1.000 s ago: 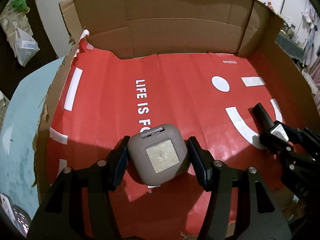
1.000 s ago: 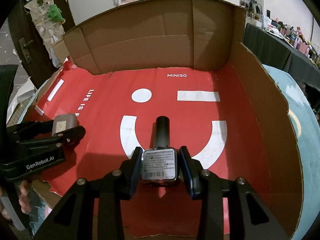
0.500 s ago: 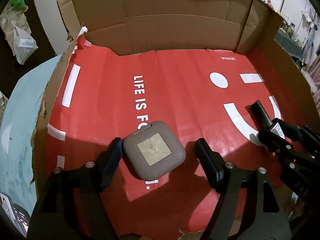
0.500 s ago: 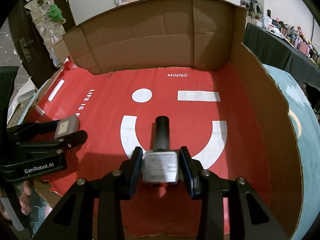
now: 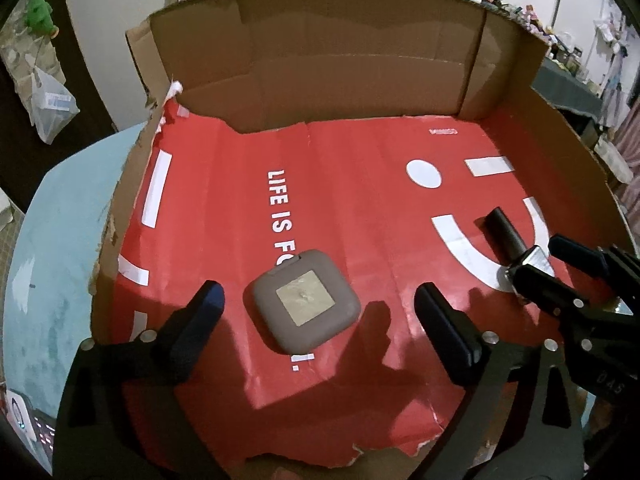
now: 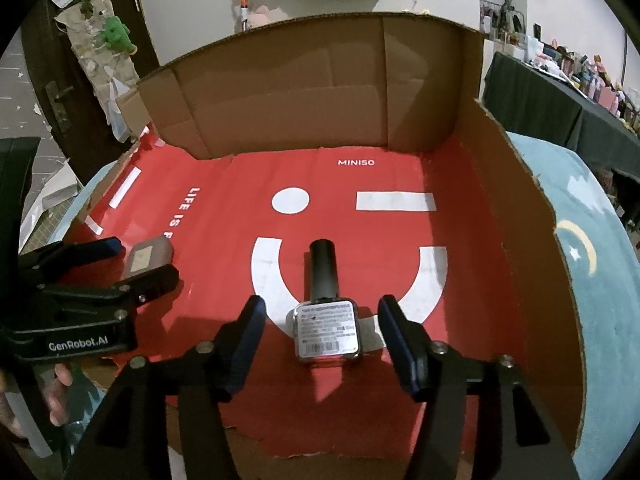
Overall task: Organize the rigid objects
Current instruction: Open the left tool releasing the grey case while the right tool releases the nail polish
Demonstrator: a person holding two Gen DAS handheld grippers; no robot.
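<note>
Lining the floor of the cardboard box (image 6: 500, 208), the red paper sheet (image 5: 340, 184) carries both objects, each lying flat between the spread fingers of its own gripper and touching neither finger. The left gripper (image 5: 320, 320) stands open around the taupe square case (image 5: 306, 300), nearer its left finger. The right gripper (image 6: 320, 334) stands open around the small bottle (image 6: 326, 330), whose black cap (image 6: 323, 272) points straight ahead along the fingers.
</note>
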